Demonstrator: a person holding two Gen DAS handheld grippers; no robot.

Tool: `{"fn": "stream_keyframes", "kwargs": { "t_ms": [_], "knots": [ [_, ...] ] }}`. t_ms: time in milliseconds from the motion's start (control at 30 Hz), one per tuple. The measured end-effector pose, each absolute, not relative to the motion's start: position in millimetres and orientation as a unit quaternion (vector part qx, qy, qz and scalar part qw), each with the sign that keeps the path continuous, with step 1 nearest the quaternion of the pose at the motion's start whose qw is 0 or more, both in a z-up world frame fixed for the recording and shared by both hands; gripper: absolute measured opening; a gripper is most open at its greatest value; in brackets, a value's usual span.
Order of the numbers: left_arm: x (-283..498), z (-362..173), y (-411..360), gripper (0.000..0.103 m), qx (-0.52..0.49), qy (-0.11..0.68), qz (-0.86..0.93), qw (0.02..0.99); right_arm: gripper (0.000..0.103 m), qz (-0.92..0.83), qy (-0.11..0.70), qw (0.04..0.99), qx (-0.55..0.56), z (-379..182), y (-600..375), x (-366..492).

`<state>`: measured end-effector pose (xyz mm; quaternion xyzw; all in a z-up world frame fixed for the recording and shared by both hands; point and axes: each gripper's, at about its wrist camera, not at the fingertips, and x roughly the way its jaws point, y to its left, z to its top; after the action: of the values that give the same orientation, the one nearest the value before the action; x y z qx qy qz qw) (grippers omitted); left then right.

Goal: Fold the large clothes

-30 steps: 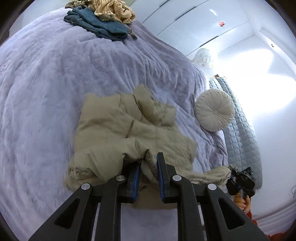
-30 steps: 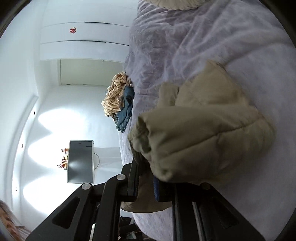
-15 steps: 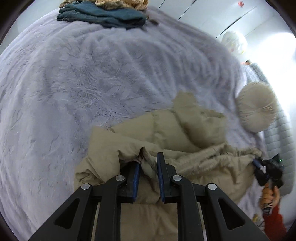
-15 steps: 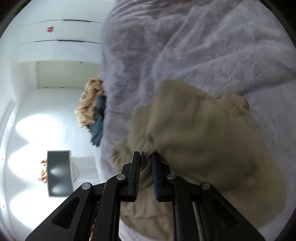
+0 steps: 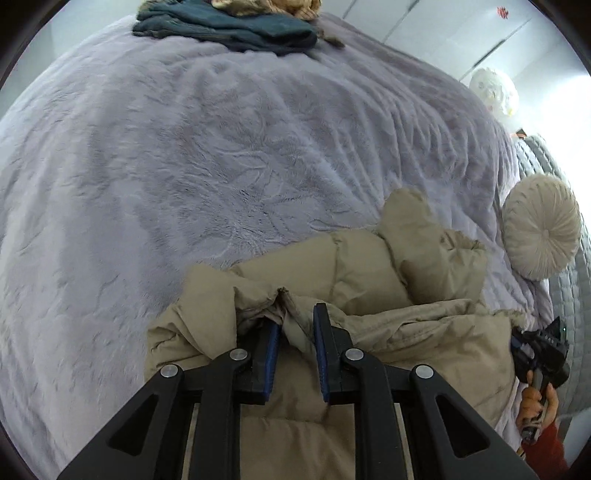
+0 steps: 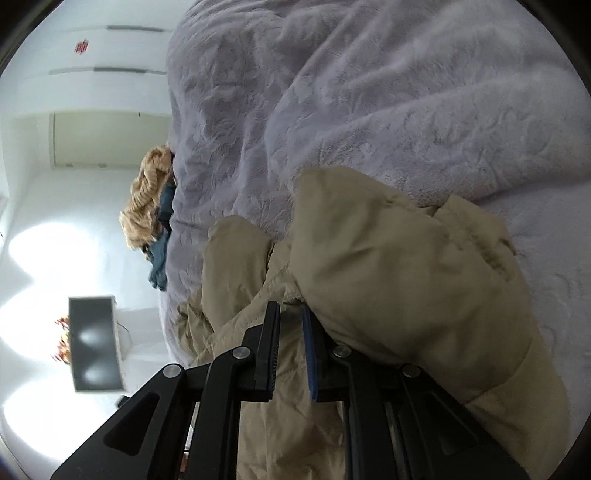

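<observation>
Letting go early is the risk: the left gripper (image 5: 294, 345), jaws just opening with a fold between them, frees the jacket (image 5: 369, 273) at the bed's (image 5: 184, 166) near edge while the right gripper (image 6: 290, 345) clamps narrow, so it could slump unevenly.

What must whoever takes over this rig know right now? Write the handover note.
Left gripper: jaws have just been opening; a ridge of the jacket lies loose between them.
Right gripper: narrow, apparently clamped on the jacket's edge.
Things: the jacket lies bunched on the blanket at the near edge; other clothes are piled at the far edge.
Done: jacket set down, partly doubled over.
Left: probably release the right side, flatten, finish folding.
</observation>
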<state>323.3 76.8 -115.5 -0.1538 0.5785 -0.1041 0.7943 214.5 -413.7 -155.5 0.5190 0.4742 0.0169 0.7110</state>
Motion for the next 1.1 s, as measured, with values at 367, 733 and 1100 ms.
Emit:
{"fn": "stream_keyframes", "kwargs": {
  "t_ms": [367, 733, 1100],
  "knots": [
    [277, -69, 66, 0.096, -0.078, 0.534, -0.099, 0.836, 0.100, 0.038, 0.510, 0.750, 0.419, -104, -385, 183],
    [292, -120, 26, 0.089, 0.027, 0.509, -0.066, 0.858, 0.007, 0.012, 0.556, 0.791, 0.254, -121, -338, 195],
    [346, -169, 46, 0.089, -0.026, 0.505, -0.010, 0.862, 0.000, -0.010, 0.531, 0.813, 0.238, -166, -378, 224]
  ]
}}
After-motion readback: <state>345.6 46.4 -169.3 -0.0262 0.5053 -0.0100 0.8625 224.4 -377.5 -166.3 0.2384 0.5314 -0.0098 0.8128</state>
